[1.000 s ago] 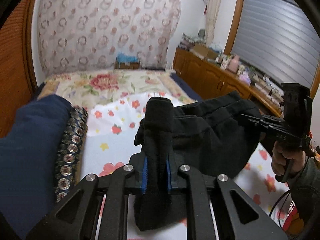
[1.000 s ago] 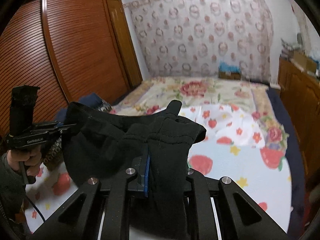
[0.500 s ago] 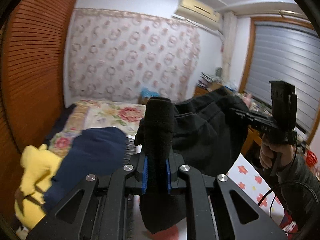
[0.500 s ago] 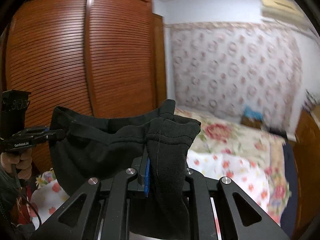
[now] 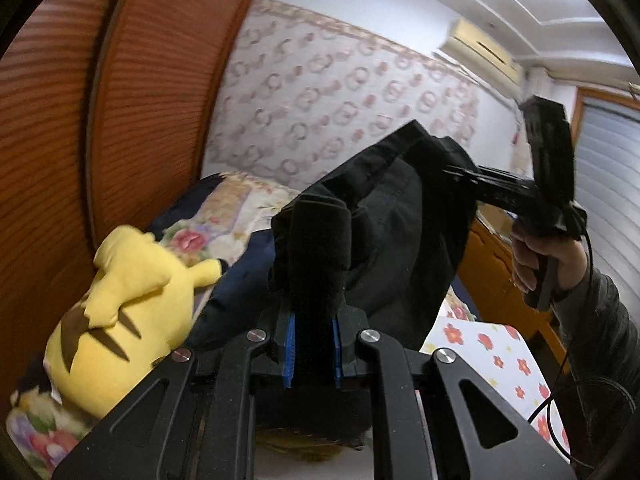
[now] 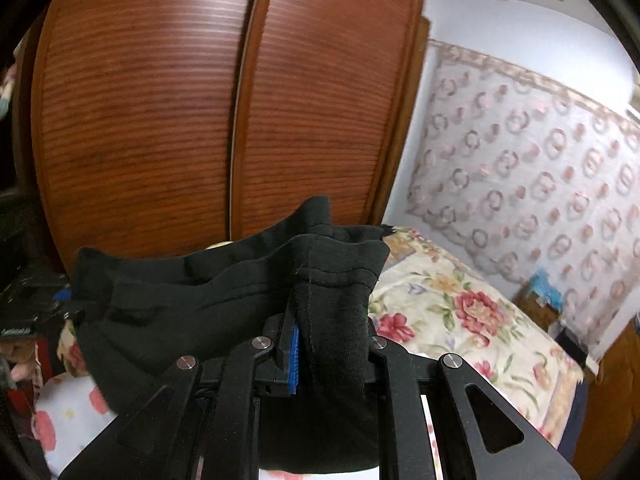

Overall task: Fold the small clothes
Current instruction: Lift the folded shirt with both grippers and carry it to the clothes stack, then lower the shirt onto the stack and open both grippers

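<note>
- Black garment (image 5: 400,248) held up above floral bed (image 6: 452,304), stretched between both tools.
- Left gripper (image 5: 314,344) clamped narrow on one edge.
- Right gripper (image 6: 328,356) pinching other edge, at 2 o'clock from left.
- Yellow plush toy (image 5: 128,312) at 9 o'clock.

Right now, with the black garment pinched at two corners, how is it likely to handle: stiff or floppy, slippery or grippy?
Probably floppy: the black garment sags in a hammock between the left gripper and right gripper. Likely grippy rather than slick: thick, fuzzy knit bunches between the blue pads. Seemingly light; both hold it clear of the bed.
</note>
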`<action>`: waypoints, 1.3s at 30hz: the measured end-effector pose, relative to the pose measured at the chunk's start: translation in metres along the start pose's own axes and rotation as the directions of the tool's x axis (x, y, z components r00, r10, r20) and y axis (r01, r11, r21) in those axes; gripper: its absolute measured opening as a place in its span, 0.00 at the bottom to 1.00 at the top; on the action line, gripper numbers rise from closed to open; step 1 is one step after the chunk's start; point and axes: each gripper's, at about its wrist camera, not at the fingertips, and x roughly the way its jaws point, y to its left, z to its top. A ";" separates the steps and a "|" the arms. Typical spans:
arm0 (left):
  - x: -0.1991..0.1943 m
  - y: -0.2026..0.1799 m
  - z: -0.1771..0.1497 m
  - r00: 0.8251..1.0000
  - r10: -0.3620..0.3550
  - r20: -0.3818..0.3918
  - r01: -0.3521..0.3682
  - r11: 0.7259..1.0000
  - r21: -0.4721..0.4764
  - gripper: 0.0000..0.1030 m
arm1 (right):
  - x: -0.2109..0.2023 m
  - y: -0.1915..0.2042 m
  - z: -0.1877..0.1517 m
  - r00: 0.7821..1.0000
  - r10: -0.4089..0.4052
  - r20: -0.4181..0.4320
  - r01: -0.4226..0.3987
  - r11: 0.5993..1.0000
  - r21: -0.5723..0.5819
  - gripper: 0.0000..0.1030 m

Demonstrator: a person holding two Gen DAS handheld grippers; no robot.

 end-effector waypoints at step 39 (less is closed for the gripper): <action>-0.018 -0.065 -0.043 0.999 0.044 -0.006 -0.040 0.956 0.291 0.86 | -0.092 0.091 -0.097 0.975 -0.220 -0.042 0.221 0.910 0.350 0.58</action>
